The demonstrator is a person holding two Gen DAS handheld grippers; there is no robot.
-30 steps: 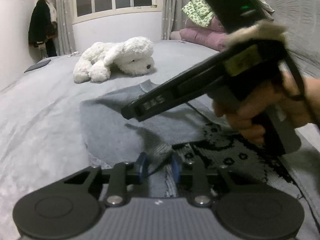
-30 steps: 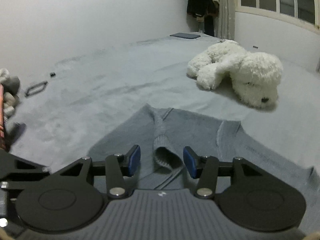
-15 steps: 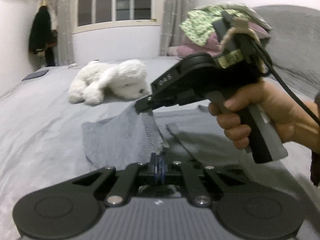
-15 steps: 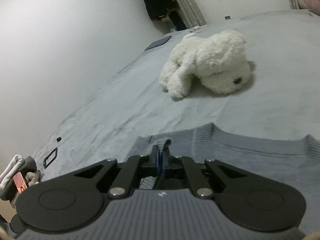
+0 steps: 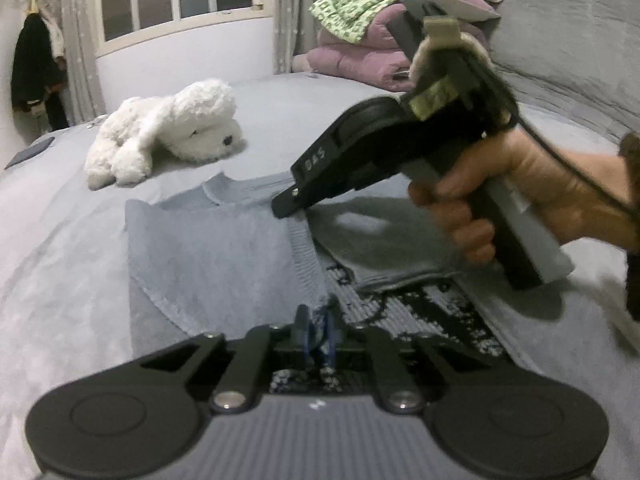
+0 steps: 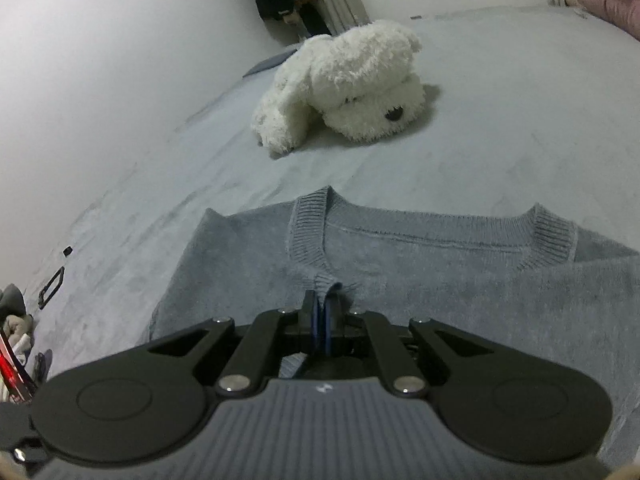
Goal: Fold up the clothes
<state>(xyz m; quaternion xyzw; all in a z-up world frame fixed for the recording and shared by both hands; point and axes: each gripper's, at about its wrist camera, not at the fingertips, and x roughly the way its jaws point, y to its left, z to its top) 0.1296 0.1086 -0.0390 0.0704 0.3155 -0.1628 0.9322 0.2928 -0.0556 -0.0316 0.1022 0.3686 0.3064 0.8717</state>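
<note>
A grey knit sweater (image 5: 216, 256) lies on the bed, its left side folded over the black-patterned front (image 5: 432, 308). My left gripper (image 5: 318, 330) sits low at the near end of the ribbed edge. Its jaws are opening, with a pinch of knit still between the blue pads. In the left wrist view a hand (image 5: 500, 184) holds my right gripper (image 5: 282, 210) at the far end of that edge. In its own view the right gripper (image 6: 321, 316) is shut on the sweater (image 6: 440, 280) just below the collar (image 6: 552, 236).
A white plush dog (image 5: 172, 128) (image 6: 348, 84) lies beyond the collar. A pile of green and pink clothes (image 5: 380, 32) sits at the back right. A dark flat device (image 5: 30, 152) lies at the bed's far left. A black jacket (image 5: 36, 68) hangs on the wall.
Both grippers shut on the sweater's edge, lifted it and carried it across the front, where the fold now lies flat. The right gripper rolled and moved toward the collar.
</note>
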